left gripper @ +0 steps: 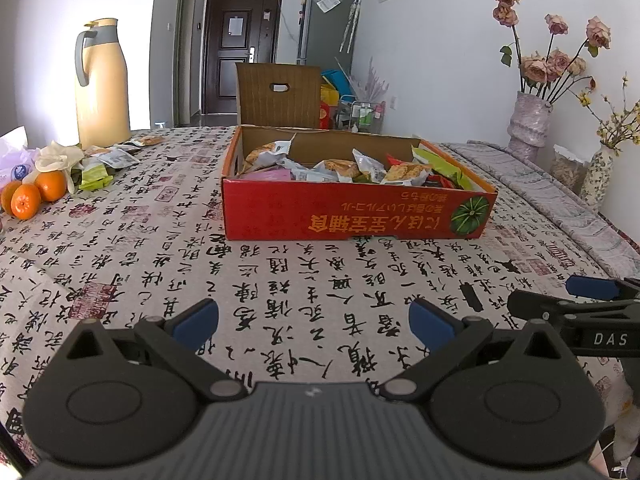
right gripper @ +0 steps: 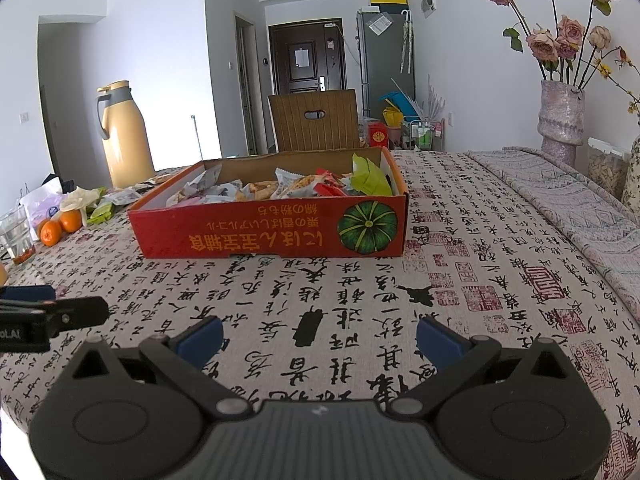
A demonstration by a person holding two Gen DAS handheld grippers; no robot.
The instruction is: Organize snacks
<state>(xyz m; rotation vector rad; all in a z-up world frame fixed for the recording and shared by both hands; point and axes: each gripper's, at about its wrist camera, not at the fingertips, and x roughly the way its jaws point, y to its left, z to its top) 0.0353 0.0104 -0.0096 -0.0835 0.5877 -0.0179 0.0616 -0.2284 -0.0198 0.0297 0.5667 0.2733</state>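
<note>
Nearest to us, the left gripper [left gripper: 314, 326] hung over bare cloth with its blue pads spread wide and nothing between them; the right gripper [right gripper: 320, 338] stood equally wide and empty, the two side by side, each showing at the edge of the other's view. Nothing lay between them and the red box [left gripper: 352, 216]. Left of the box we saw a loose heap of snack packets [left gripper: 108, 160], three oranges [left gripper: 34, 196] and a tall yellow thermos [left gripper: 102, 84]; a glass [right gripper: 16, 236] stood further left. Right of the box stood a vase of dried roses [right gripper: 560, 116], and a brown chair back [right gripper: 314, 120] rose just behind it.

The tablecloth [right gripper: 360, 300] was pale, printed with black calligraphy and red seals. Beyond the box, a dark door [left gripper: 240, 48] closed the hallway.

The box was shallow, open-topped cardboard, its front showing a green pumpkin and upside-down lettering. The snacks [left gripper: 340, 170] filled it in a jumble.
</note>
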